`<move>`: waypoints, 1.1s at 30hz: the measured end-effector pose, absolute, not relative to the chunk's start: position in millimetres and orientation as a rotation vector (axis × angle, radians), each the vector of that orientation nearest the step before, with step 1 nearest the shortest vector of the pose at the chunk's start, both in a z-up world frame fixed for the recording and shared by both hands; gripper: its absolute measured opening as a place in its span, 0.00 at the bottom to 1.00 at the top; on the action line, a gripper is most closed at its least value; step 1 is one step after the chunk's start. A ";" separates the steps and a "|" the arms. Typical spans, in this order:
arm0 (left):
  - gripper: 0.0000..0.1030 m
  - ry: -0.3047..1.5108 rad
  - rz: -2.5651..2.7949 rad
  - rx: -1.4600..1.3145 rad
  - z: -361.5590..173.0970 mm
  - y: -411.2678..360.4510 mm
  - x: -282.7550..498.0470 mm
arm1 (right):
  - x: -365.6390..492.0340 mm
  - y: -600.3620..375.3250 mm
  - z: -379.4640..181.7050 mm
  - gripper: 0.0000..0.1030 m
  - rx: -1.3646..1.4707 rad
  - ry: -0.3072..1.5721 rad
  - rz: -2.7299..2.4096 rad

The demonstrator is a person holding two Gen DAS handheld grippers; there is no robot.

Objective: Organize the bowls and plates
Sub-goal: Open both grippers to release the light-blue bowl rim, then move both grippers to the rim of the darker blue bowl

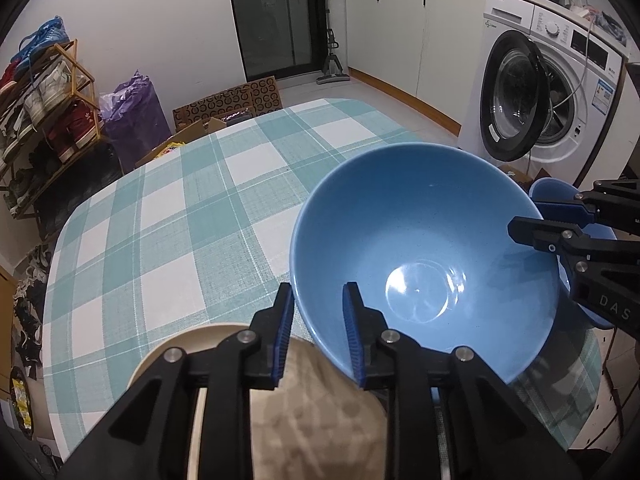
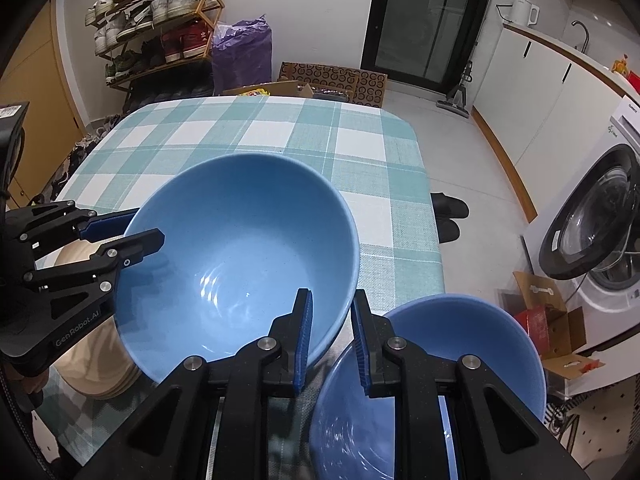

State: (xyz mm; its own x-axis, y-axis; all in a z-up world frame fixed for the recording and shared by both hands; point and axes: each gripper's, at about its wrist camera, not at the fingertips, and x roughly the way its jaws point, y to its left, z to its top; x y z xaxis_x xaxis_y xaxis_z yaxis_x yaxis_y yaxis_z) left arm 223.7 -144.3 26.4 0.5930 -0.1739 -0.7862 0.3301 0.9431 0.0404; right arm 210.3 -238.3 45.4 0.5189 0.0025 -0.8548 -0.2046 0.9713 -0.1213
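A large blue bowl (image 1: 420, 240) (image 2: 240, 248) is over the checked tablecloth (image 1: 160, 220) (image 2: 360, 152), with one gripper at each side. My left gripper (image 1: 317, 286) (image 2: 148, 225) straddles its left rim, one finger inside and one outside, with slack around the wall. My right gripper (image 2: 332, 292) (image 1: 522, 214) is shut on the opposite rim. A stack of beige plates (image 1: 320, 420) (image 2: 92, 360) lies under the left gripper. A second blue bowl (image 2: 460, 344) (image 1: 552, 188), seemingly nested in another, sits below the right gripper at the table's near right.
The table's right edge drops to a floor with dark slippers (image 2: 450, 216) and open cardboard boxes (image 2: 552, 320). A washing machine (image 1: 532, 120) with its door open stands to the right. A shoe rack (image 2: 156, 24) and a purple bag (image 2: 240, 52) stand beyond the far edge.
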 end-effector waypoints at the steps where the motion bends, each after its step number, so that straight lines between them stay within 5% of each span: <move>1: 0.26 0.891 -0.297 0.192 26.4 -144.5 223.5 | 210.0 -238.4 46.1 0.18 -0.216 1.018 0.126; 6: 0.36 0.893 -0.308 0.196 27.1 -147.3 221.1 | 206.6 -240.9 54.7 0.26 -0.205 0.990 0.146; 12: 0.47 0.892 -0.325 0.180 32.8 -147.9 216.4 | 201.8 -243.0 64.5 0.55 -0.172 0.960 0.184; 14: 0.50 0.892 -0.329 0.177 34.1 -147.8 214.6 | 199.4 -242.6 67.6 0.74 -0.167 0.948 0.185; 18: 0.55 0.892 -0.331 0.183 35.5 -148.6 211.5 | 196.4 -243.6 72.9 0.81 -0.155 0.932 0.199; 20: 0.68 0.892 -0.328 0.189 36.3 -149.1 209.5 | 194.7 -242.9 74.5 0.90 -0.157 0.925 0.202; 22: 0.90 0.877 -0.326 0.178 39.2 -148.2 206.6 | 192.2 -242.6 77.0 0.95 -0.157 0.913 0.206; 23: 0.93 0.871 -0.327 0.171 40.6 -147.7 205.3 | 191.6 -242.9 77.4 0.96 -0.157 0.910 0.208; 33: 0.96 0.849 -0.335 0.138 52.4 -146.0 196.5 | 178.6 -252.9 89.4 0.99 -0.152 0.877 0.197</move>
State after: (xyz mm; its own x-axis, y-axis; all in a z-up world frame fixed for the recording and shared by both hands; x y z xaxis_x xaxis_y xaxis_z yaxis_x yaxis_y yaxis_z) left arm 196.5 -146.0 52.4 0.6121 -0.2348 -0.7551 0.3438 0.9390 -0.0133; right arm 178.6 -252.9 89.3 0.6233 0.1088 -0.7744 -0.2334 0.9710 -0.0514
